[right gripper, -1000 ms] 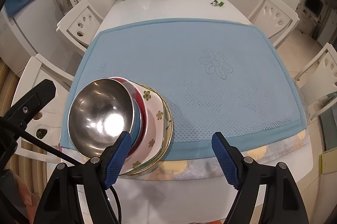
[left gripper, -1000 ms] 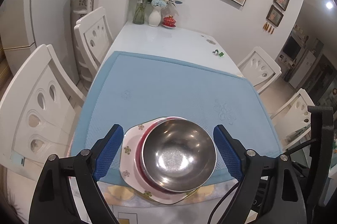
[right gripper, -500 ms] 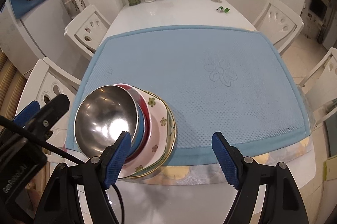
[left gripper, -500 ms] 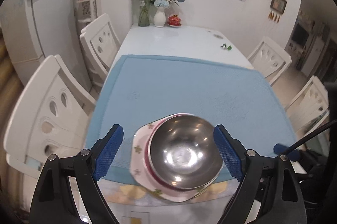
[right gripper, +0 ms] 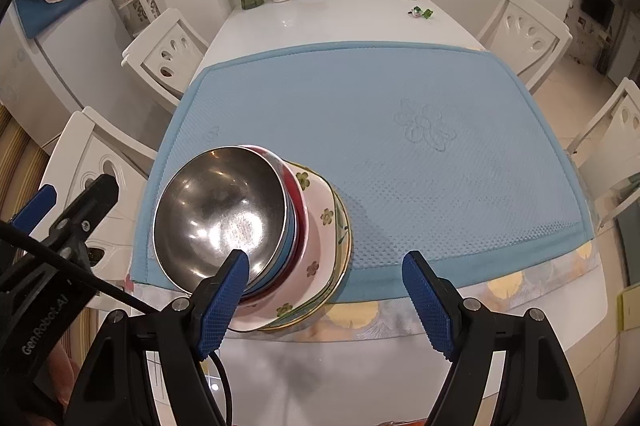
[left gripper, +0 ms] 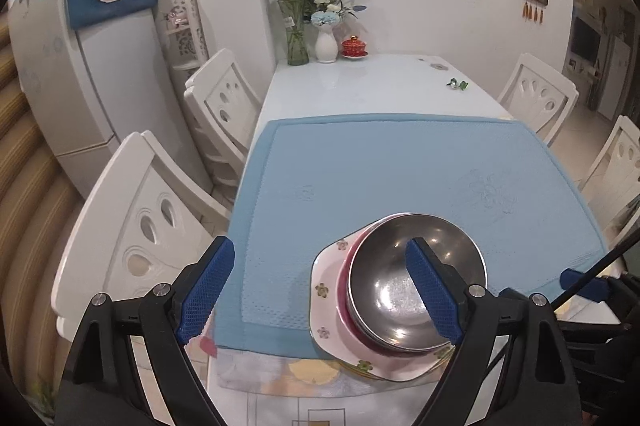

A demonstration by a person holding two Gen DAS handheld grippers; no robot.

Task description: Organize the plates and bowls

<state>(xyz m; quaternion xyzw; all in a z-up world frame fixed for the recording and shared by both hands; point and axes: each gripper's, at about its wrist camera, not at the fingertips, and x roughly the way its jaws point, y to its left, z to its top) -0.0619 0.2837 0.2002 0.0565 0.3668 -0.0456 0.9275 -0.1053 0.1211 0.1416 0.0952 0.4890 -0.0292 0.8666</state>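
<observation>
Change: left gripper (left gripper: 320, 288) has shifted leftward since a second ago, so the stack that sat centred between its fingers now lies behind its right finger (left gripper: 430, 292).
Left fingers: spread wide, holding nothing; left finger over the mat's near left corner.
Right gripper (right gripper: 324, 300): fingers wide apart, empty, above the near table edge; its left finger overlaps the stack's near rim.
Stack: steel bowl (right gripper: 222, 209) on top, nested in a blue bowl (right gripper: 289, 234) and a red bowl (right gripper: 298, 203), on a pink floral plate (right gripper: 320, 226) over a gold-rimmed plate (right gripper: 345, 226).
Stack place: near left corner of the blue mat (right gripper: 420, 129), overhanging its front edge.
Table (right gripper: 332, 13): white, with white chairs (left gripper: 132, 226) alongside.
Far end: flower vases (left gripper: 325, 37), red lidded cup (left gripper: 353, 46).
</observation>
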